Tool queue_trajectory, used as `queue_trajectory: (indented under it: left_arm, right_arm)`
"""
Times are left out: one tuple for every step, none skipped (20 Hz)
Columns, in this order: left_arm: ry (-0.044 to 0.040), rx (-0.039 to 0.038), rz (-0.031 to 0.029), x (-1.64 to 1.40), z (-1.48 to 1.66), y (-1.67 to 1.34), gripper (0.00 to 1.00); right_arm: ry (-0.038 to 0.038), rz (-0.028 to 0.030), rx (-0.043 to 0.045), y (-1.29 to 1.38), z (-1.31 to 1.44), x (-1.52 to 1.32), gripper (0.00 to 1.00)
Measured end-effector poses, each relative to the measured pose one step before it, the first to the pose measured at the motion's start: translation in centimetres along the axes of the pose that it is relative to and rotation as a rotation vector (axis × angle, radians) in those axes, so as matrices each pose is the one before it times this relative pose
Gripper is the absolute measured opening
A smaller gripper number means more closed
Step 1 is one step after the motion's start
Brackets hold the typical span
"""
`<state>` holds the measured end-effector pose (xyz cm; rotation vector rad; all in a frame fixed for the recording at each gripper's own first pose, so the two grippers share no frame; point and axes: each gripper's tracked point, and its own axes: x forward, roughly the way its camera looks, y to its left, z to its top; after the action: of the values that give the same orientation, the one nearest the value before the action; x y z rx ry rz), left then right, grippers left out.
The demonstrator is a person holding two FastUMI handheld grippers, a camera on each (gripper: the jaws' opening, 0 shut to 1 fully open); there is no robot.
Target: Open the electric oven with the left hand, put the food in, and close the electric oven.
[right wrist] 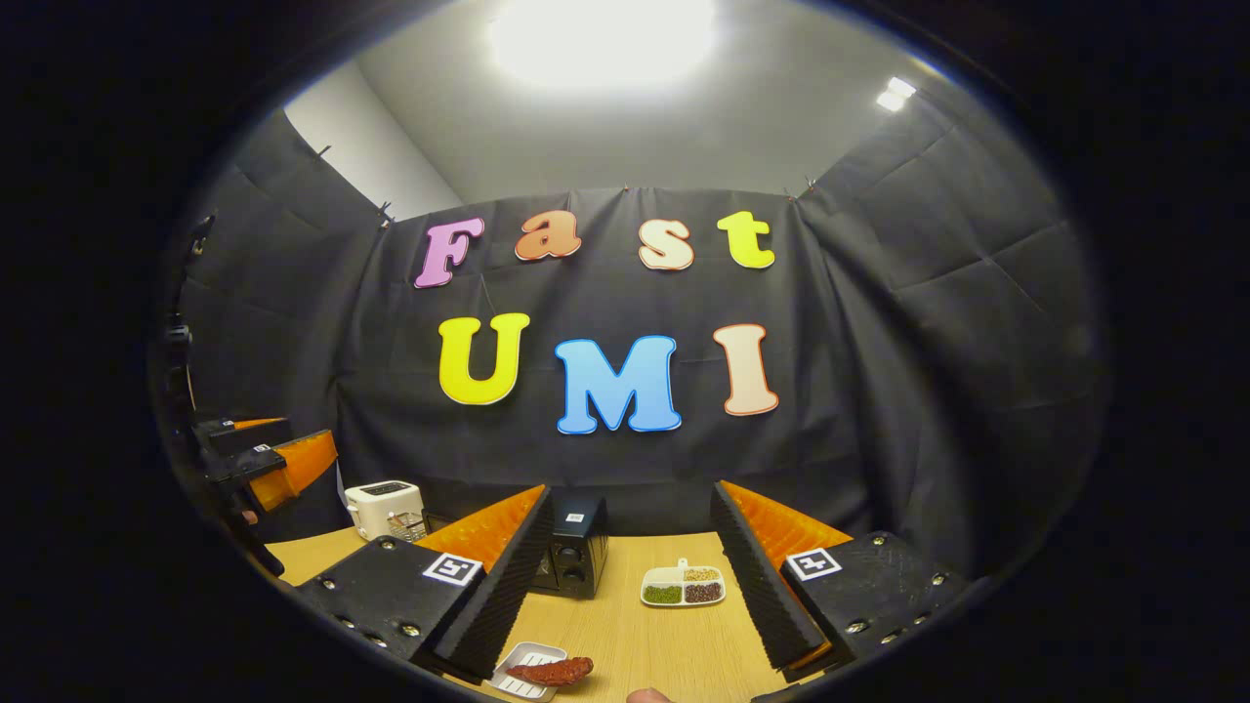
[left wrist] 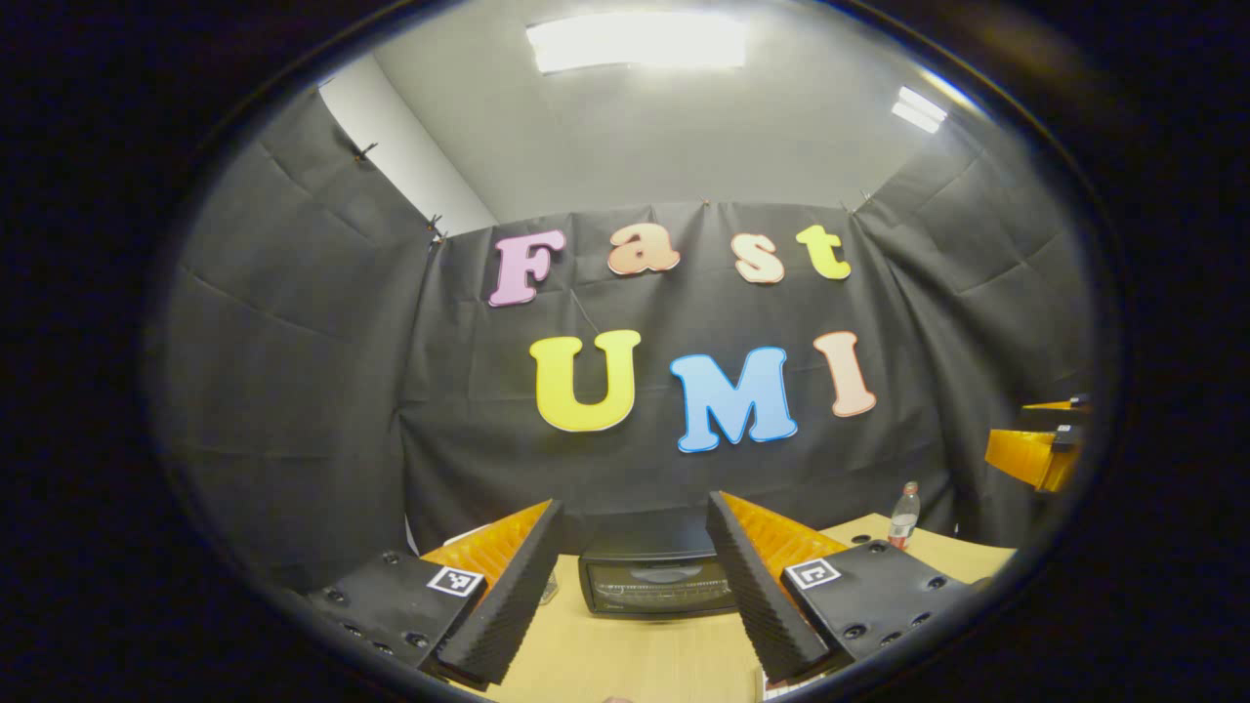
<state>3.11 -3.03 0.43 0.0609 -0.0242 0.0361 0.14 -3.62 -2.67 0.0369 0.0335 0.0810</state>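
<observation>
The black electric oven [left wrist: 656,578] stands on the wooden table [left wrist: 625,654] straight ahead of my left gripper [left wrist: 635,502], its glass door facing me and shut. That gripper is open, holds nothing and hangs short of the oven. In the right gripper view the oven [right wrist: 576,552] shows its knob side, partly hidden behind one finger. The food, a reddish-brown piece [right wrist: 553,671], lies on a small white tray [right wrist: 522,656] near the table's front. My right gripper [right wrist: 630,488] is open above and behind it, with nothing between its fingers.
A white toaster [right wrist: 384,508] stands left of the oven. A white dish [right wrist: 684,584] with three compartments of beans lies to the oven's right. A small bottle [left wrist: 903,516] stands near the back edge. The other gripper [right wrist: 264,464] hangs at the left.
</observation>
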Motion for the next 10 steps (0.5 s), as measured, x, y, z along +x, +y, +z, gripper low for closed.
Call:
queue_trajectory:
  left_arm:
    - [0.00139,-0.01034,-0.00269,0.968,-0.123,-0.192,0.96]
    - [0.00112,-0.01134,-0.00331,1.053,-0.387,-0.038,1.00]
    - [-0.00167,-0.01236,-0.00836,0.992,-0.251,-0.089,0.99]
    - [0.00097,-0.00991,-0.00648,0.957,-0.447,-0.067,0.98]
    - [0.00578,-0.00953,-0.00860,1.127,-0.713,-0.040,0.97]
    - [0.00688,-0.00623,-0.00643,1.144,-0.666,0.039,0.97]
    - [0.00360,-0.00322,-0.00595,1.262,-0.613,0.125,1.00]
    - [0.00121,0.00139,-0.00458,1.240,-0.690,0.186,1.00]
    - [0.00761,0.00257,-0.00503,1.321,-0.778,0.121,1.00]
    - [0.01116,-0.00112,-0.00867,1.179,-0.971,0.008,0.97]
  right_arm:
    - [-0.00316,-0.00378,0.00279,-0.188,0.197,0.078,0.97]
    - [-0.00333,-0.00622,-0.00187,-0.218,0.009,0.229,0.97]
    - [-0.00197,-0.01031,-0.00334,-0.155,-0.189,0.343,0.97]
    - [0.00438,-0.01224,0.00045,-0.035,-0.127,0.342,0.97]
    - [0.01038,-0.01257,0.00516,0.040,-0.181,0.264,0.97]
    - [0.00662,-0.01056,0.01105,0.107,0.044,0.231,0.97]
    - [-0.00387,-0.00263,0.01064,0.426,0.213,0.240,0.97]
    - [-0.00883,-0.00475,0.00150,0.309,0.292,0.323,0.97]
    - [-0.00141,-0.01270,-0.00646,0.050,-0.119,0.426,0.97]
    - [0.00634,-0.01191,-0.00605,0.125,-0.107,0.393,0.97]
